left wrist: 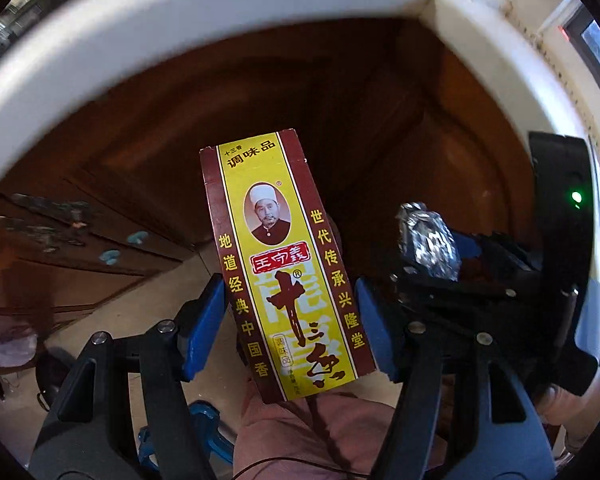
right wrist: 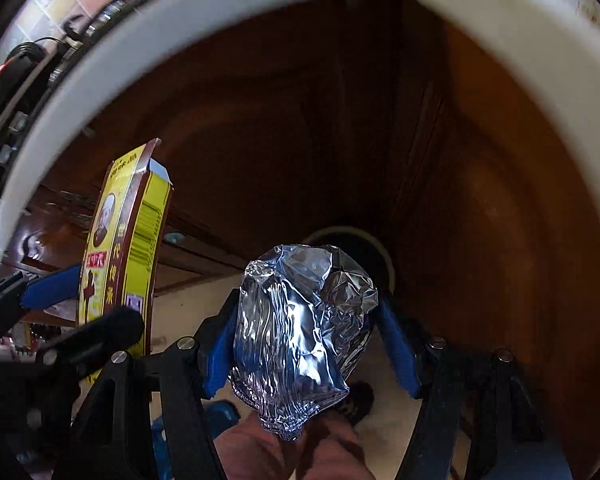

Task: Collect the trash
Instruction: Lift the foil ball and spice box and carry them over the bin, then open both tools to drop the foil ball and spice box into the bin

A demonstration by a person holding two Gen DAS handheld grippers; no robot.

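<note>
My left gripper (left wrist: 290,328) is shut on a yellow and dark red spice box (left wrist: 284,264), held upright between the blue pads. My right gripper (right wrist: 308,334) is shut on a crumpled silver foil ball (right wrist: 300,332). In the left wrist view the foil ball (left wrist: 428,242) and the right gripper show to the right of the box. In the right wrist view the spice box (right wrist: 120,248) stands at the left in the left gripper. A round white-rimmed bin (right wrist: 384,256) shows just beyond the foil, near the floor.
A white countertop edge (left wrist: 180,28) curves overhead, with brown wooden cabinet doors (left wrist: 340,100) below it. Pale floor (left wrist: 160,308) lies beneath. Drawers with blue handles (left wrist: 124,246) are at the left. The person's pink-trousered leg (left wrist: 312,436) is below the grippers.
</note>
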